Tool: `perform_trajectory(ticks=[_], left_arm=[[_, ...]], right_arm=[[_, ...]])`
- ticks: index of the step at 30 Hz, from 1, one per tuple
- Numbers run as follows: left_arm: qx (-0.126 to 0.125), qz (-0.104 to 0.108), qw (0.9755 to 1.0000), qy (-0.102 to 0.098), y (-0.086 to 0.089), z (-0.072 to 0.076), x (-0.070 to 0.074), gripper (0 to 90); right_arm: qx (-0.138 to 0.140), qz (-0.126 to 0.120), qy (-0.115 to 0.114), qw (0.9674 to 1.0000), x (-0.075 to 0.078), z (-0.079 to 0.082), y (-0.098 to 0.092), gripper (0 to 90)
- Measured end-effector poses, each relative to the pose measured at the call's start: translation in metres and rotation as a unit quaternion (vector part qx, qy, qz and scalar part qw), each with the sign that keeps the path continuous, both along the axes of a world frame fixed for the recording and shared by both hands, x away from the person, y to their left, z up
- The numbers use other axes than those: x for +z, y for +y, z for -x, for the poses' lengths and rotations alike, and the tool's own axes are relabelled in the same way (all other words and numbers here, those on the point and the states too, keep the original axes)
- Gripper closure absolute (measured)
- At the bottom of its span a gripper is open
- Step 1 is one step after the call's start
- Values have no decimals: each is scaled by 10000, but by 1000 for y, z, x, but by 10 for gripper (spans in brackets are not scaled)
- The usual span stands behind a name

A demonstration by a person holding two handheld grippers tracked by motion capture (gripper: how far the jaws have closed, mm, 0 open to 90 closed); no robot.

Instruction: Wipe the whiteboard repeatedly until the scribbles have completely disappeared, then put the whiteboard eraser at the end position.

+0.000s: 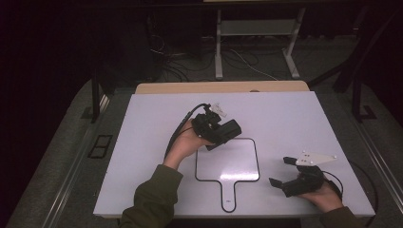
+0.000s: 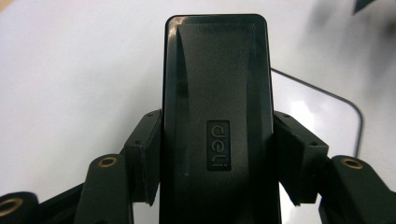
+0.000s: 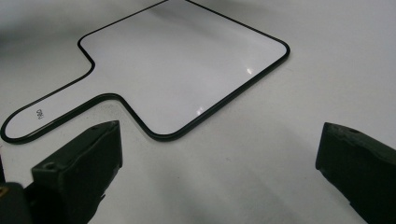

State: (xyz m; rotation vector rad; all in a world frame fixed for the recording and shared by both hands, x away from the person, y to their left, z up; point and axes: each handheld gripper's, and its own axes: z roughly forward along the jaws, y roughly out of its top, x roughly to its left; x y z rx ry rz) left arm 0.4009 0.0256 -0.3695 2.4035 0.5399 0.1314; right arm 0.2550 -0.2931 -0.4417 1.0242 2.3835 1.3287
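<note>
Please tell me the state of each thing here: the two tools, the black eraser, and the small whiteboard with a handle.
Left tool: shut on the eraser, held above the table.
Right tool: open, empty, at the table's right side.
Eraser: gripped by its two long sides, "deli" label facing the camera.
Whiteboard: lying flat on the table, surface blank.

Overhead (facing forward); both share whiteboard (image 1: 227, 164).

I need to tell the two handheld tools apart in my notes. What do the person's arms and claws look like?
Both are black two-jaw tools with trailing black cables. The right claw carries a pale three-cornered plate; the left claw has a smaller pale piece on top. The sleeves are olive green.
</note>
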Motion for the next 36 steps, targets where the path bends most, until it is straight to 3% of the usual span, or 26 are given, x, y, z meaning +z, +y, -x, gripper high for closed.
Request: perform_trajectory(ticks=[8,21,26,27,28,32,36], left_arm=[[238,-61,9997,15,1,-27,-1,389],[302,-277,9991,-44,-6,-77,-10,388],[405,-184,9990,0,-7,-92,-17,388],[524,5,9986,35,-9,-93,-20,388],[515,20,9987,8,-11,-94,-23,388],[391,-436,9983,-29,-17,-100,-31,388],[434,-549,9975,-20,-22,-104,-39,388]], right_arm=[[6,-41,27,10000,0,-1,0,0],[45,-114,64,9999,0,0,1,0],[50,-120,67,9999,-1,-1,1,0],[51,-121,70,9999,-1,-1,1,0],[52,-131,61,9999,-1,-1,1,0],[40,-149,63,9999,0,-1,0,0],[40,-153,65,9999,0,-1,-1,0]])
